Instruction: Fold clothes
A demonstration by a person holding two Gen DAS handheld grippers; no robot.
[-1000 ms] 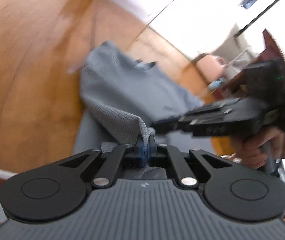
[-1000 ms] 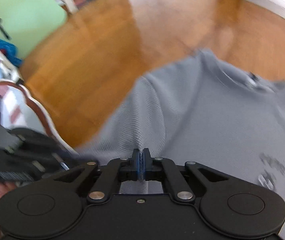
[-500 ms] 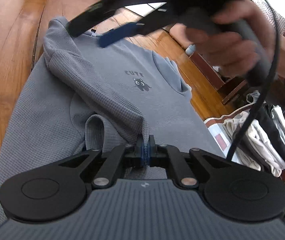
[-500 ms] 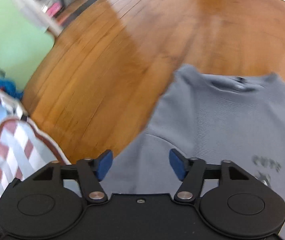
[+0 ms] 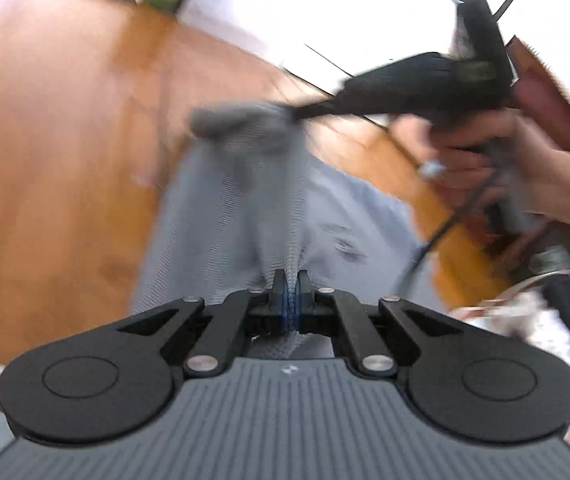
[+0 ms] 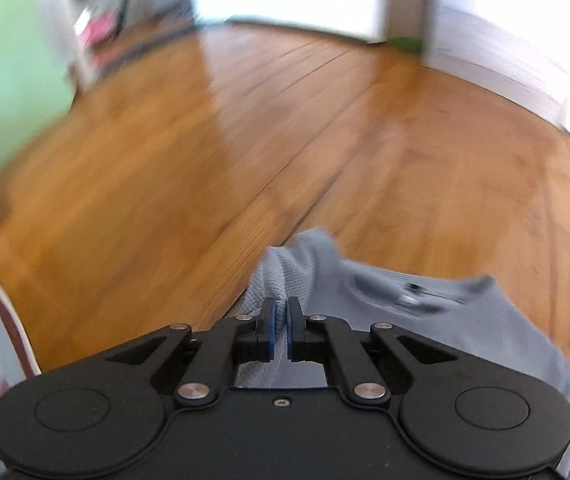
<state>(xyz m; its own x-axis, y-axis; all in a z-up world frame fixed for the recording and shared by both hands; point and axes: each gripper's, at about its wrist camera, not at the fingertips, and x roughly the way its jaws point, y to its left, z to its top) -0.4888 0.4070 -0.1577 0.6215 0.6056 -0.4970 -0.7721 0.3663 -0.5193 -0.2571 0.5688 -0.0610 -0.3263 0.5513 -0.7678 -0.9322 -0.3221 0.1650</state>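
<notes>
Left gripper (image 5: 292,300) bottom centre, jaws pinched tight on fold of grey shirt (image 5: 221,216). Shirt stretches up mid-frame over wood floor (image 5: 57,152). Right gripper (image 5: 297,114) reaches in from upper right, tip buried in bunched far edge of shirt. Hand (image 5: 481,148) on its handle, right edge. Heavy blur throughout.

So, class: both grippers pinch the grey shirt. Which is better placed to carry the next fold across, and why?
Probably the right gripper: it pinches the grey shirt at its raised far end near the collar, while the left gripper holds the near part as anchor.
</notes>
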